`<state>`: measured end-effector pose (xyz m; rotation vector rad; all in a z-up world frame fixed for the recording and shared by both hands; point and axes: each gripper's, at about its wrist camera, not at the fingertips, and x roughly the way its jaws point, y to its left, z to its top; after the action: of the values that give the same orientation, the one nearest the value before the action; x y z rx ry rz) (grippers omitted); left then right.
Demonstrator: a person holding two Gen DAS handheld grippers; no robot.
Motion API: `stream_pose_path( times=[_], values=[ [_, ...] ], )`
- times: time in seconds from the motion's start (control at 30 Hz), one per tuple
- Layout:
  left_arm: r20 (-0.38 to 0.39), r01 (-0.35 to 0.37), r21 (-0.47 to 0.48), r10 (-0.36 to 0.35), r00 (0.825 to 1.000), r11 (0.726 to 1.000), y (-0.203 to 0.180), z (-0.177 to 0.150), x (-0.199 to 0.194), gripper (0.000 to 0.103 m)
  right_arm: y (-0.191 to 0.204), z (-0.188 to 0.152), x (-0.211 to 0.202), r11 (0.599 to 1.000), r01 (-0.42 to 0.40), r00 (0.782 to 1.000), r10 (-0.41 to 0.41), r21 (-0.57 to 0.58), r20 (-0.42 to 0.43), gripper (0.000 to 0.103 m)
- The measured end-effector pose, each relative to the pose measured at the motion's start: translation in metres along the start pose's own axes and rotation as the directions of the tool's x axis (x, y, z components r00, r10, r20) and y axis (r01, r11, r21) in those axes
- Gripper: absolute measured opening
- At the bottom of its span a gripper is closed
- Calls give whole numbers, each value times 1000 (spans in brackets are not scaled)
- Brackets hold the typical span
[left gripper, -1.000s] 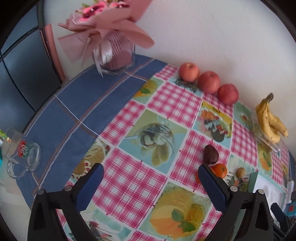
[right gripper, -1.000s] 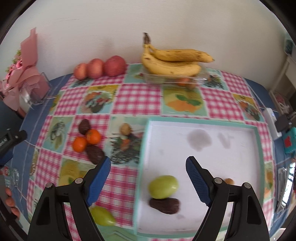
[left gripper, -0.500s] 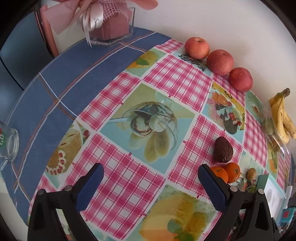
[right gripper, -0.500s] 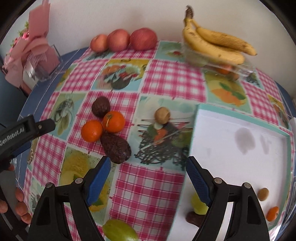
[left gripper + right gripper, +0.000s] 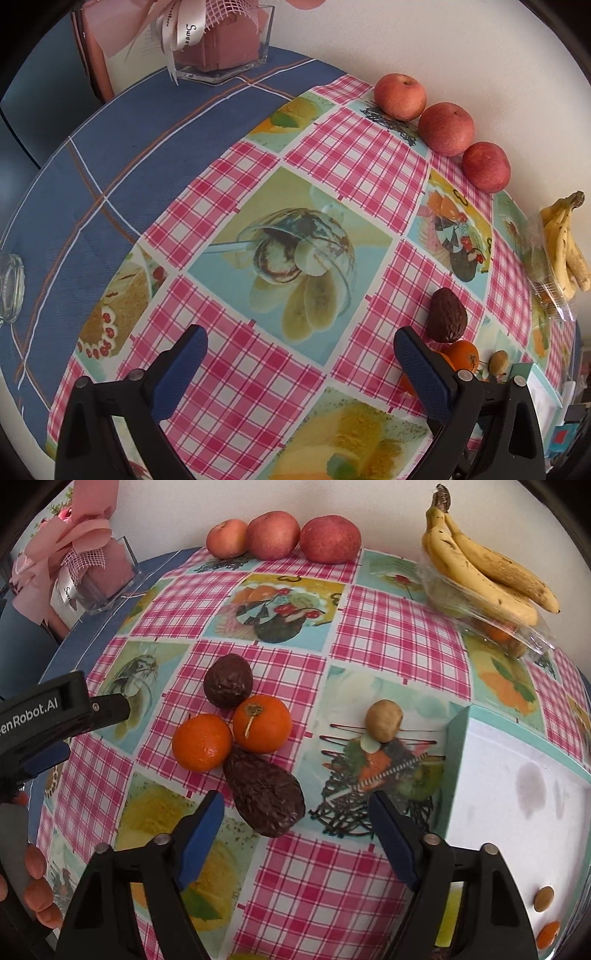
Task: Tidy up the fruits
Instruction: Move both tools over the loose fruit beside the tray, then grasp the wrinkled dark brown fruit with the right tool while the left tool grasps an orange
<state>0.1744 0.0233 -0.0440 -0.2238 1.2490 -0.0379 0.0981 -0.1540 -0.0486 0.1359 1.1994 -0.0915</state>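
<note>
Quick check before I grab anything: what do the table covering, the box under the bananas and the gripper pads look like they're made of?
Table covering: probably wipeable vinyl or oilcloth; printed checks, faint sheen.
Box under the bananas: thin clear plastic; see-through, with glints and creases.
Pads on the right gripper: blue, matte, finely ribbed, likely rubber or soft plastic, set on black hard-plastic fingers.

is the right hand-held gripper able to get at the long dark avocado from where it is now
Probably yes. The right hand-held gripper is open, and the long dark avocado lies just ahead of its fingertips with nothing between them. The two oranges touch its far end, so they might get nudged.
</note>
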Motion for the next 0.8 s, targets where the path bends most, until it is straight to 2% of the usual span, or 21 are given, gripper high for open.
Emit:
stream_pose_path(
  times=[0.13,0.3,0.43,0.53,0.67,0.8],
  values=[
    [-14,26,-2,-26,1000,1000,-3,-1,1,102,6,2,1,1000,-16,1000,16,-21,6,61],
    [-30,46,9,-45,999,999,-8,-5,2,102,12,2,-1,999,-38,999,38,-39,13,41],
    [-43,68,14,-67,997,998,-14,-7,2,101,8,0,-3,999,-18,1000,19,-45,9,41],
    [-51,84,38,-82,995,996,-23,-8,1,99,-5,-2,-4,1000,-21,1000,21,-9,3,41],
    [-70,119,68,-115,991,991,-37,-13,0,90,-25,-4,-10,999,33,999,-33,33,-8,41],
    [-102,162,97,-152,983,982,-51,-19,1,83,-44,-4,-23,997,27,1000,-28,77,14,41]
  ],
)
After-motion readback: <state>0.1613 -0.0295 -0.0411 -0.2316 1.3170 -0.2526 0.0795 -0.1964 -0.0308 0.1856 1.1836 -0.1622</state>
